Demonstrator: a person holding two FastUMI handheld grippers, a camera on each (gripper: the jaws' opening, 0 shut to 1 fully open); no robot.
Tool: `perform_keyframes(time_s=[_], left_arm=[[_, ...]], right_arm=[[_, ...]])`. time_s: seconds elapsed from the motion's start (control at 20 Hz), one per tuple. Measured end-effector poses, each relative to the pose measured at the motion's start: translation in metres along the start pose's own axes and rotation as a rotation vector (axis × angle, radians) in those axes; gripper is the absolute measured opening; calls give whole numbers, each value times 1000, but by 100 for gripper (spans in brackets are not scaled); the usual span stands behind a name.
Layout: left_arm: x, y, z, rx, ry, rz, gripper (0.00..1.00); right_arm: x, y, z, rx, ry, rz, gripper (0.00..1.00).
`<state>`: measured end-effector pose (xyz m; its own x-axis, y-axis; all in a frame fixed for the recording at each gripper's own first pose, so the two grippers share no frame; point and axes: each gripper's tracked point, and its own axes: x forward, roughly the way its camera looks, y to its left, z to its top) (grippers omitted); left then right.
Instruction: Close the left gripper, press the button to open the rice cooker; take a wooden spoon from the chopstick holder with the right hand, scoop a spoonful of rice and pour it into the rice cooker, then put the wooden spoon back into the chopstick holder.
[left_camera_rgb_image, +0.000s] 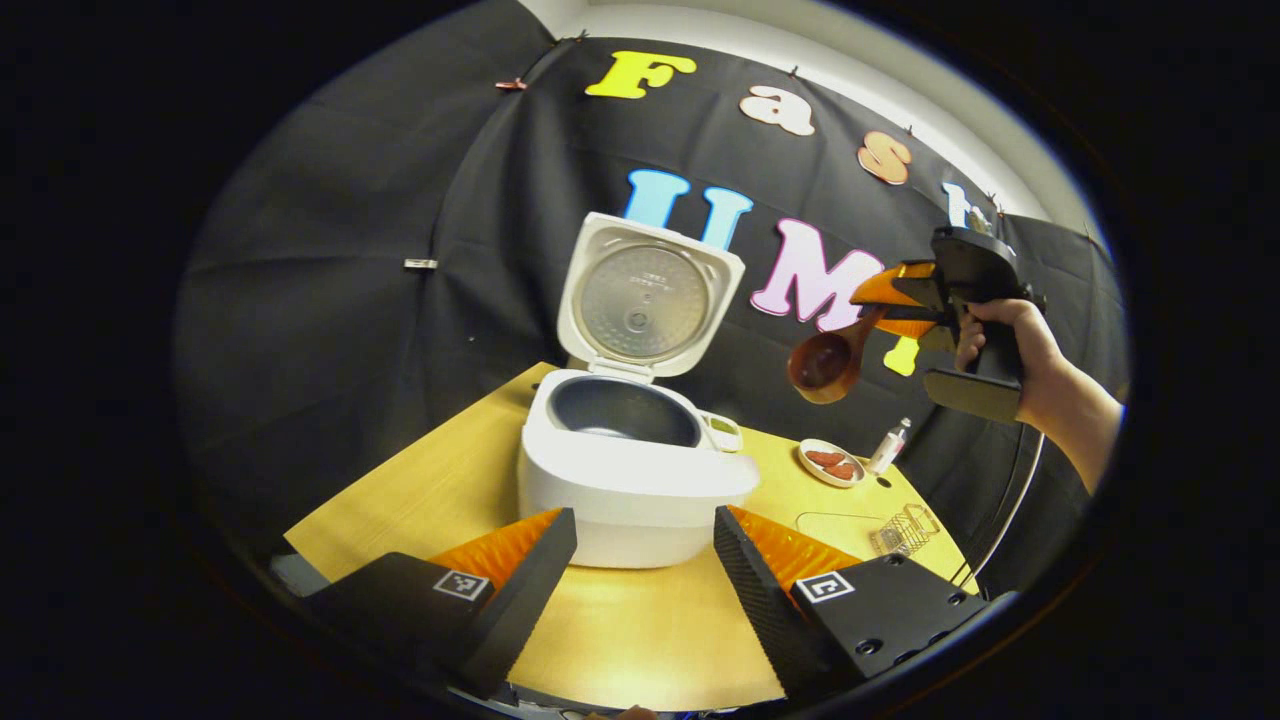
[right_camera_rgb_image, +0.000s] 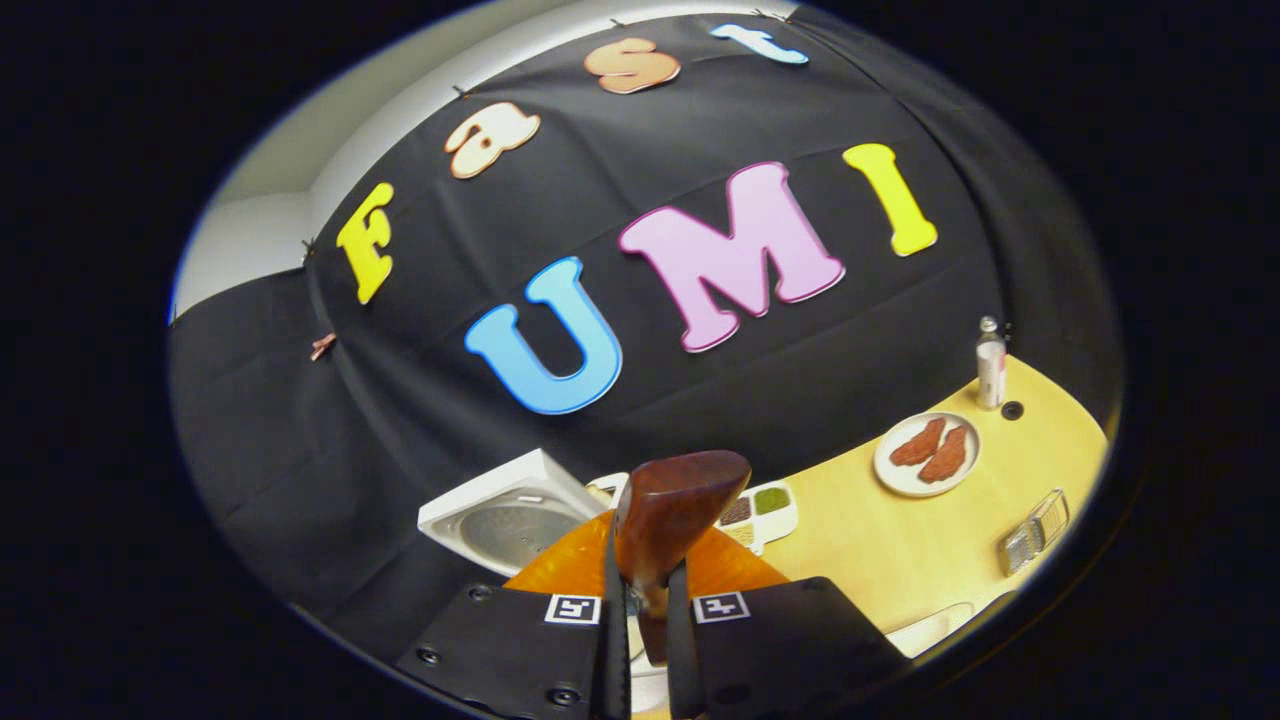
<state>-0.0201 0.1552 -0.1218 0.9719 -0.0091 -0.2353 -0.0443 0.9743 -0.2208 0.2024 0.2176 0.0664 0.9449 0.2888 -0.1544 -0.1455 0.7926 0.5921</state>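
left gripper (left_camera_rgb_image: 645, 545): black wedge-shaped bodies, square black-and-white tag on each, screw holes
right gripper (right_camera_rgb_image: 640, 600): black bodies, two square tags, screws
hand (left_camera_rgb_image: 1005, 340): bare forearm, no sleeve

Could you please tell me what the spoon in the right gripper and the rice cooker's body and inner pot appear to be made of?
The wooden spoon looks like dark reddish-brown wood with a glossy varnish; highlights glint on its bowl. The rice cooker body seems smooth white plastic with a soft sheen. Its inner pot looks like dark grey coated metal, matte, though the coating is a guess.
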Motion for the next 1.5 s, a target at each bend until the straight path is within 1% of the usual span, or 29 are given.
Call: perform_keyframes(time_s=[0.15, 0.2, 0.35, 0.4, 0.55, 0.6, 0.8, 1.0, 1.05, 1.15, 1.3, 1.5], left_arm=[[14, -29, 7, 22, -7, -6, 95], [19, -37, 9, 20, -5, -5, 95], [30, -60, 13, 33, 1, 7, 95], [32, -67, 15, 47, -2, 12, 95], [40, -79, 17, 67, 1, 31, 95], [44, -82, 17, 63, 7, 35, 95], [57, -96, 17, 45, 24, 70, 96], [64, -109, 23, 40, 24, 101, 95], [64, -110, 27, 45, 13, 119, 95], [65, -107, 33, 40, -2, 163, 96], [65, -107, 39, 34, -18, 206, 95], [60, -104, 39, 53, -7, 233, 95]], right_arm=[[-16, -63, 28, 29, -24, -60, 19], [-21, -89, 39, 40, -29, -83, 19], [-34, -156, 59, 66, -51, -154, 19], [-39, -181, 62, 70, -52, -184, 19], [-51, -240, 68, 95, -55, -253, 19], [-55, -251, 66, 100, -56, -274, 19], [-64, -315, 60, 114, -42, -351, 19], [-65, -361, 43, 106, -5, -403, 19], [-66, -370, 37, 112, 9, -410, 19], [-65, -385, 25, 121, 36, -424, 19], [-64, -407, 15, 112, 43, -451, 19], [-61, -426, -6, 129, 78, -466, 19]])
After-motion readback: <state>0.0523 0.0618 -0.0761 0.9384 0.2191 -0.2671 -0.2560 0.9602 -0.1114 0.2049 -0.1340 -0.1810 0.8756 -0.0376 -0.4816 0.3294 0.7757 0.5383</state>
